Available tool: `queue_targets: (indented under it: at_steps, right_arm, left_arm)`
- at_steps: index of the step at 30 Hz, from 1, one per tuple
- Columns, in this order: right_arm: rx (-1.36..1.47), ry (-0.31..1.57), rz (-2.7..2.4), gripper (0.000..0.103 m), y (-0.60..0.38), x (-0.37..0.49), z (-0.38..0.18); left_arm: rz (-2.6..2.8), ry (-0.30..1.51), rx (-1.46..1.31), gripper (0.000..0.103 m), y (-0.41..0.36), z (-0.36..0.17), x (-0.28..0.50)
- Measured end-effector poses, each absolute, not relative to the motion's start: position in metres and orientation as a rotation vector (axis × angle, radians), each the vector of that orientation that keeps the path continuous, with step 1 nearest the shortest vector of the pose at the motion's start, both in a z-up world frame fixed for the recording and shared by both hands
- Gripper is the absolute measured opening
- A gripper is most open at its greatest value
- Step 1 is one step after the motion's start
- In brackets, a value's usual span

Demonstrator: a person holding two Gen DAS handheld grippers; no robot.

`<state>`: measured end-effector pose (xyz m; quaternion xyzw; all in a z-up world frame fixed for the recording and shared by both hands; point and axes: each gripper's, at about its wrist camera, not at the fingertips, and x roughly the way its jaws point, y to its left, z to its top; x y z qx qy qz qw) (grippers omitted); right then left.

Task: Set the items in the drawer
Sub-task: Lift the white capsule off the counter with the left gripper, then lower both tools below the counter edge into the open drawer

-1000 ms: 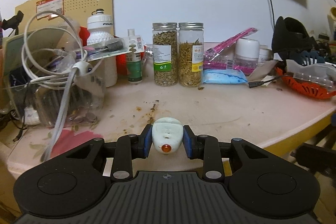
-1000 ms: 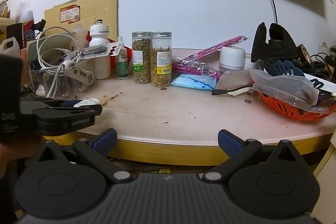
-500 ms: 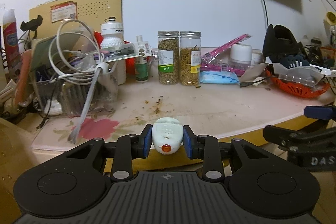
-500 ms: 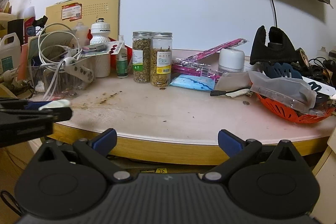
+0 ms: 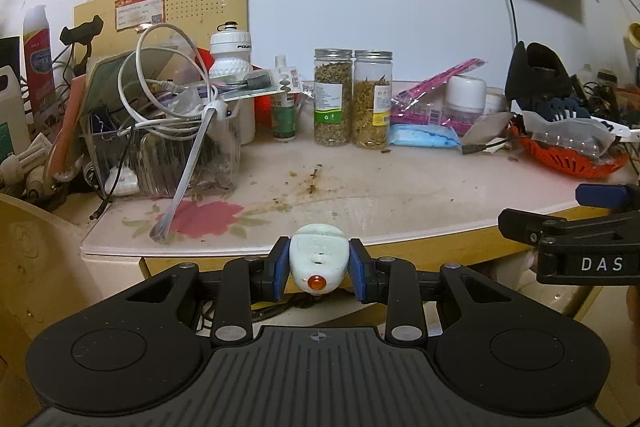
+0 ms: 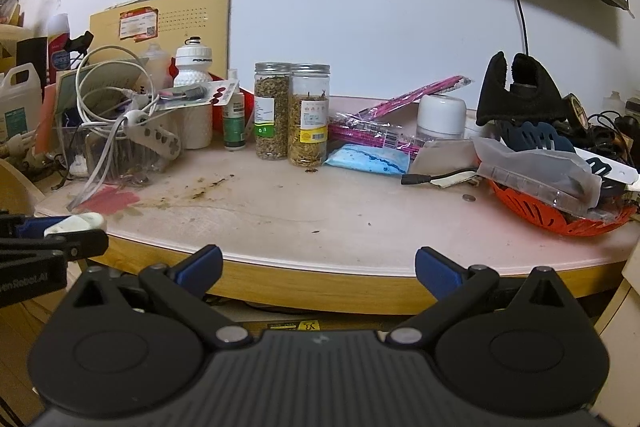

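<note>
My left gripper (image 5: 319, 261) is shut on a small white plastic device with an orange button (image 5: 318, 261) and holds it in the air just off the front edge of the table (image 5: 400, 195). The left gripper also shows at the left edge of the right wrist view (image 6: 60, 231), with the white device (image 6: 74, 223) between its pads. My right gripper (image 6: 318, 267) is open and empty, in front of the table's front edge (image 6: 320, 279). It shows at the right in the left wrist view (image 5: 580, 223). No drawer is in view.
On the table stand two herb jars (image 5: 352, 97), a green bottle (image 5: 285, 107), a white sports bottle (image 5: 231, 55), a clear bin with white cables (image 5: 168, 131), a blue packet (image 5: 424, 135), pink packets (image 5: 424, 95), a white tub (image 5: 464, 95) and an orange basket (image 5: 568, 155).
Both grippers have drawn back from the table. The left one, still shut on the white device, has moved from over the tabletop to off its front edge. The right gripper stays open.
</note>
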<state>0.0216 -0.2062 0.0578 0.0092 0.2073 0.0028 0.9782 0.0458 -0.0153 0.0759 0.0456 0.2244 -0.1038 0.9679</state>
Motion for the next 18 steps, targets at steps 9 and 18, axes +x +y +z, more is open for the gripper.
queue_targets:
  at_steps: [9, 18]
  right_arm:
    - [0.021, 0.457, 0.009, 0.103, -0.206, 0.025, 0.052]
    - [0.02, 0.524, 0.024, 0.103, -0.204, 0.03, 0.041]
  left_arm:
    - [-0.209, 0.485, 0.079, 0.029, -0.013, 0.068, 0.047]
    - [-0.2, 0.586, 0.054, 0.029, -0.011, 0.051, 0.053]
